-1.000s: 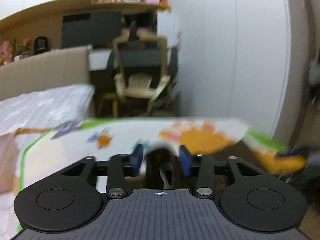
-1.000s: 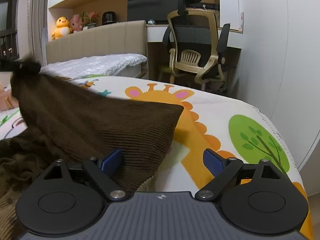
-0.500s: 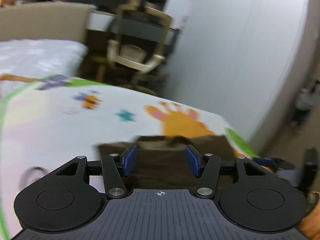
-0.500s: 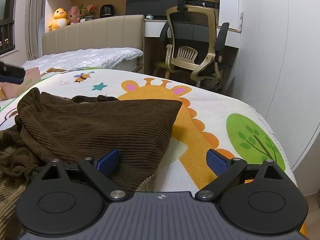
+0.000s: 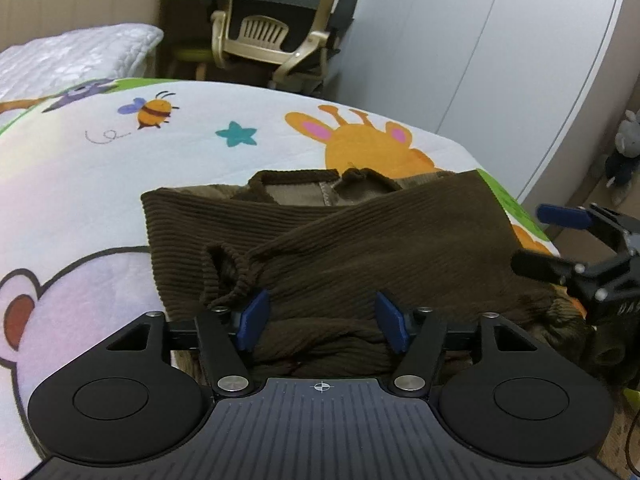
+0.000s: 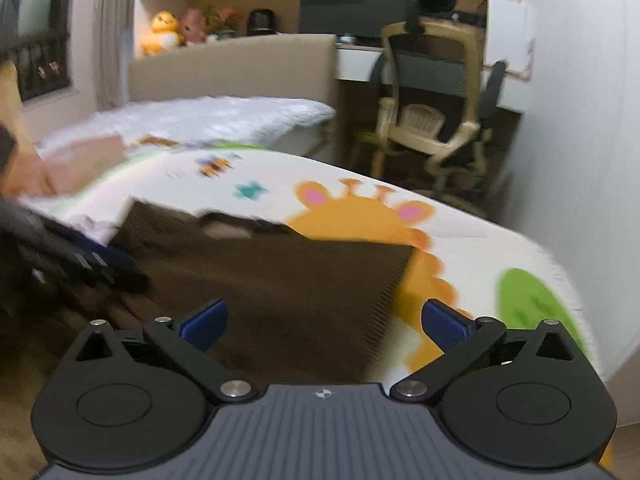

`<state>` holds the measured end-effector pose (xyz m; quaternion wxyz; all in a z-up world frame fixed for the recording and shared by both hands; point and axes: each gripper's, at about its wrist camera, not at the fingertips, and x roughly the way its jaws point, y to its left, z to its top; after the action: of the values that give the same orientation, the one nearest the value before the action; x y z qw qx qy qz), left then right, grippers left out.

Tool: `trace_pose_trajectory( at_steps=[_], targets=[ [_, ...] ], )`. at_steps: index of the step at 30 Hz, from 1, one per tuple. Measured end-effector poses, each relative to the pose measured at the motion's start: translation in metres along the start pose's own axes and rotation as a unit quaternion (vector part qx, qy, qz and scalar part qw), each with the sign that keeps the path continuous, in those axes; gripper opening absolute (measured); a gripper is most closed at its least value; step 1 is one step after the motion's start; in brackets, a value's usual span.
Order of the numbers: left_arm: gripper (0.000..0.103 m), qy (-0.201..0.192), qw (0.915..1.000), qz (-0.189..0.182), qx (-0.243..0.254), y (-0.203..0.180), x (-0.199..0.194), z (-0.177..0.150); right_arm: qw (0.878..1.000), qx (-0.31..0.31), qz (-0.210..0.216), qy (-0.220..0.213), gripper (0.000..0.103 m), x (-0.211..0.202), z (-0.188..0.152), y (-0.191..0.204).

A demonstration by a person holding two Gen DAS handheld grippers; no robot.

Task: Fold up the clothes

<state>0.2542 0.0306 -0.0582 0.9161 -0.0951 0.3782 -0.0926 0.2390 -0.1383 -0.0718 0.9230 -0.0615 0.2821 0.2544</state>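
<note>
Both wrist views sat low and close over the brown garment (image 5: 360,240), facing the desk chair (image 6: 432,120); both shared the giraffe mat (image 5: 120,184).

No text, label, brand or number can be read in either view.

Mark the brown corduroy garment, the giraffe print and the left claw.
brown corduroy garment (image 5: 360,240), left wrist view, on its folded-over upper panel
giraffe print (image 5: 360,148), left wrist view, on the orange head
left claw (image 5: 321,320), left wrist view, midway between its blue fingertips
</note>
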Motion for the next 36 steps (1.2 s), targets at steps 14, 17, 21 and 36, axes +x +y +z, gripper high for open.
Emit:
trace_pose_trajectory(
  at_steps=[14,17,21,36],
  targets=[
    [0.079,-0.063,0.9959,0.064,0.001,0.017,-0.04,0.009,0.997,0.026,-0.021,0.065,0.103,0.048,-0.017,0.008],
    [0.045,-0.043,0.9968,0.067,0.0,0.02,-0.024,0.008,0.998,0.025,-0.026,0.059,0.103,0.046,-0.018,0.01],
    [0.034,-0.035,0.9957,0.08,0.03,0.012,-0.007,0.006,0.998,0.027,-0.032,0.049,0.103,0.043,-0.019,0.009],
    [0.021,-0.042,0.9836,0.142,0.104,0.017,0.002,0.011,0.996,0.071,-0.026,0.054,0.103,0.041,-0.016,-0.005]
  ],
)
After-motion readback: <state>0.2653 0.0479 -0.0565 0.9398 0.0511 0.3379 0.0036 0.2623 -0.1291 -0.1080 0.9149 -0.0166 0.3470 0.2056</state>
